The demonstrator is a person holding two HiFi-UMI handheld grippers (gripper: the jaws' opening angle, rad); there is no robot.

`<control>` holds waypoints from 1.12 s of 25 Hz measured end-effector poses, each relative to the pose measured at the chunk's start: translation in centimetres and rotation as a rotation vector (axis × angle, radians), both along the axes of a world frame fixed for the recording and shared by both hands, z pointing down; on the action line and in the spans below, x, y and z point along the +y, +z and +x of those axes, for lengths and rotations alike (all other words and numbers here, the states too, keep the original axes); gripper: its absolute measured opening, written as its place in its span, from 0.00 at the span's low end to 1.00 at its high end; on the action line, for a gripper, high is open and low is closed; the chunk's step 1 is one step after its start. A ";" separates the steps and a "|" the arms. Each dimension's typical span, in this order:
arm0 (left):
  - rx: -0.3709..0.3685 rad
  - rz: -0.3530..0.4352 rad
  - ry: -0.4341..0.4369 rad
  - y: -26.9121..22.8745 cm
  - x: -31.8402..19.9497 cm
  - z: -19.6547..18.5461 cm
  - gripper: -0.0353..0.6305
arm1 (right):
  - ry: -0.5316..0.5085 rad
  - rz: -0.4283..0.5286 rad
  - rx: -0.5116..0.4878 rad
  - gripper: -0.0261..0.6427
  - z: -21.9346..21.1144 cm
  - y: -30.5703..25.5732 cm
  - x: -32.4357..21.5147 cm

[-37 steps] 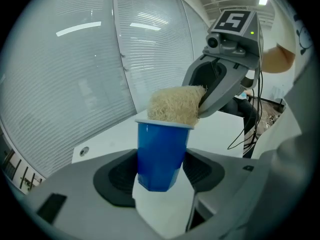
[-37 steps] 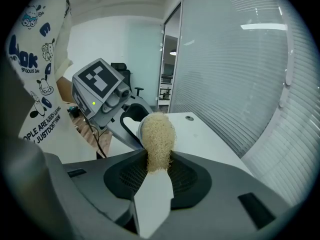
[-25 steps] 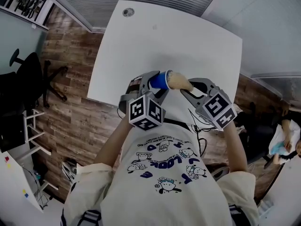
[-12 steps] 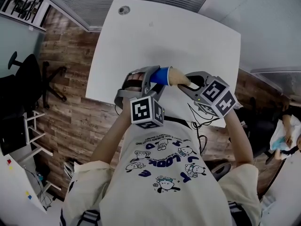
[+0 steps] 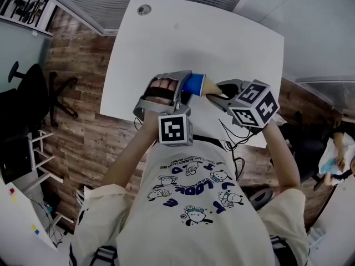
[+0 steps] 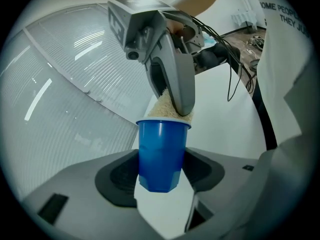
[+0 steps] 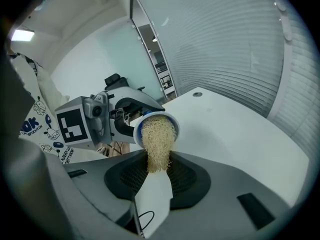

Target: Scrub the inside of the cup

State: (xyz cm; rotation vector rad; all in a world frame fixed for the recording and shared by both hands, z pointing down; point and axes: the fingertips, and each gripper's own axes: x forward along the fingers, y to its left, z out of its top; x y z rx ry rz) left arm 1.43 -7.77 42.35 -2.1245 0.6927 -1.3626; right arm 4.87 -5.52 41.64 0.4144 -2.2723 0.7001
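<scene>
My left gripper is shut on a blue plastic cup, which it holds tipped sideways above the near edge of the white table. In the left gripper view the cup sits squeezed between both pads, mouth away from the camera. My right gripper is shut on a tan fibrous scrubber. The scrubber runs from between the right jaws into the cup's mouth and fills it. The cup's inside is hidden by the scrubber.
The white table has a round cable hole at its far left corner. Black cables hang near my right side. A black office chair stands on the wood floor at the left, and another person sits at the far right.
Both grippers have rolled in place: the left marker cube now faces the camera squarely and the right cube has tipped over. The scrubber has stayed in the cup's mouth.
</scene>
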 end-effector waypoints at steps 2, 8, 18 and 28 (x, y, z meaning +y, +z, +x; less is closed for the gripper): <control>-0.043 0.011 0.027 0.3 0.1 0.1 0.49 | -0.002 -0.005 0.014 0.21 0.0 0.3 0.0; -0.101 0.028 0.060 0.4 -0.3 0.6 0.49 | 0.000 -0.021 0.022 0.21 0.2 0.4 -0.5; -0.167 0.138 0.098 -0.6 -1.3 1.4 0.50 | 0.009 -0.033 0.019 0.21 -0.1 0.3 -1.1; -0.094 -0.006 0.087 0.3 -0.6 1.7 0.49 | -0.081 0.148 0.112 0.21 -0.3 0.0 -1.6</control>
